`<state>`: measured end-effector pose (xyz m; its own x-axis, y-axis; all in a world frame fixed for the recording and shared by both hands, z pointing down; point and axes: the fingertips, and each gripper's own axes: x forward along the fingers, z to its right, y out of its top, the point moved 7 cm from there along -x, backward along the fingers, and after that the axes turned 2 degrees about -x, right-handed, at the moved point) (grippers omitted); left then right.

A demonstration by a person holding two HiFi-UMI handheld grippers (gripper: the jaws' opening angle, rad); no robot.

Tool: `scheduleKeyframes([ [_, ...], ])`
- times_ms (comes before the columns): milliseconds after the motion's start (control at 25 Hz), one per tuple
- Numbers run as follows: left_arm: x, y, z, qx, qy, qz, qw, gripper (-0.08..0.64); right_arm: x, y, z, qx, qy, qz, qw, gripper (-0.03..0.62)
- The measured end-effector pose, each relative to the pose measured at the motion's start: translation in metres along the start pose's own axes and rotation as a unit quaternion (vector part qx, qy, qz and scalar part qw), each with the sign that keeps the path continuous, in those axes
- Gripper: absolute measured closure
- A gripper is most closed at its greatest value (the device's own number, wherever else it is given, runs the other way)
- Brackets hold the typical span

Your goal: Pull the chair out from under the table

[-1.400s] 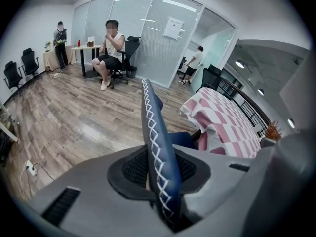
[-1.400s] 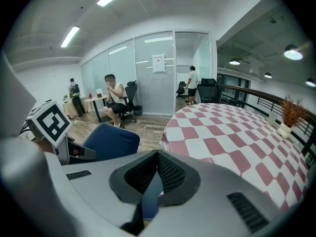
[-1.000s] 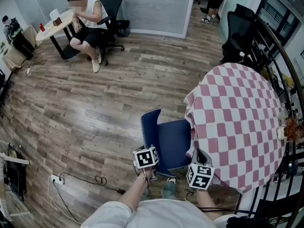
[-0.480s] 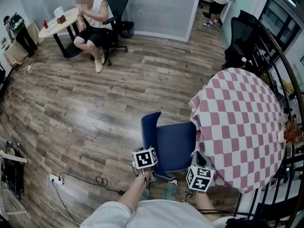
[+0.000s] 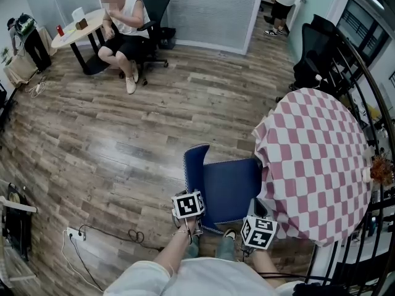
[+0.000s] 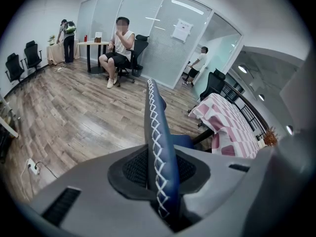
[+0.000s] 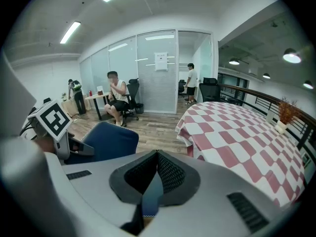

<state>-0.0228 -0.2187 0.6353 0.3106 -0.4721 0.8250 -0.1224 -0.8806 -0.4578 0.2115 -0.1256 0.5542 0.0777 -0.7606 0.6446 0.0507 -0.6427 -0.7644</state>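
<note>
A dark blue chair (image 5: 227,187) stands on the wood floor (image 5: 123,140) just beside a round table (image 5: 321,159) draped in pink-and-white checks. Its seat meets the table's hanging edge, and its upright back is on the side away from the table. The left gripper (image 6: 159,174) is clamped on the white-stitched edge of the chair's back, on the side far from the table, while the right gripper (image 7: 154,181), nearer the table, is clenched on a thin blue stitched edge of the same chair. Well beyond the table, a person (image 5: 123,26) sits in a black office chair (image 5: 154,2).
</note>
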Motion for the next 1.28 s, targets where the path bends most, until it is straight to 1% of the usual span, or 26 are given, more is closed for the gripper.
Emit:
scheduleKeyframes([
  [200, -0.008, -0.002, -0.018, -0.008, 0.002, 0.004, 1.0000, 0.472, -0.002, -0.002, -0.016, -0.003, 0.004, 0.002, 1.000, 0.574],
  [520, -0.024, -0.004, -0.049, -0.025, 0.008, 0.006, 0.9996, 0.473, 0.000, -0.002, -0.047, -0.018, 0.029, -0.005, 0.999, 0.574],
  [680, -0.029, -0.004, -0.064, -0.023, 0.013, 0.005, 0.9996, 0.473, 0.004, 0.000, -0.062, -0.029, 0.045, -0.003, 0.999, 0.574],
  [960, -0.037, -0.004, -0.085, -0.024, 0.014, 0.001, 0.9996, 0.472, 0.008, 0.000, -0.083, -0.042, 0.061, -0.005, 0.997, 0.574],
  [1160, -0.043, -0.006, -0.095, -0.030, 0.019, 0.002, 0.9994, 0.472, 0.008, 0.003, -0.092, -0.051, 0.070, -0.004, 0.996, 0.574],
  [1280, -0.043, -0.005, -0.096, -0.023, 0.019, 0.003, 0.9995, 0.470, 0.008, 0.003, -0.093, -0.053, 0.071, -0.005, 0.996, 0.574],
])
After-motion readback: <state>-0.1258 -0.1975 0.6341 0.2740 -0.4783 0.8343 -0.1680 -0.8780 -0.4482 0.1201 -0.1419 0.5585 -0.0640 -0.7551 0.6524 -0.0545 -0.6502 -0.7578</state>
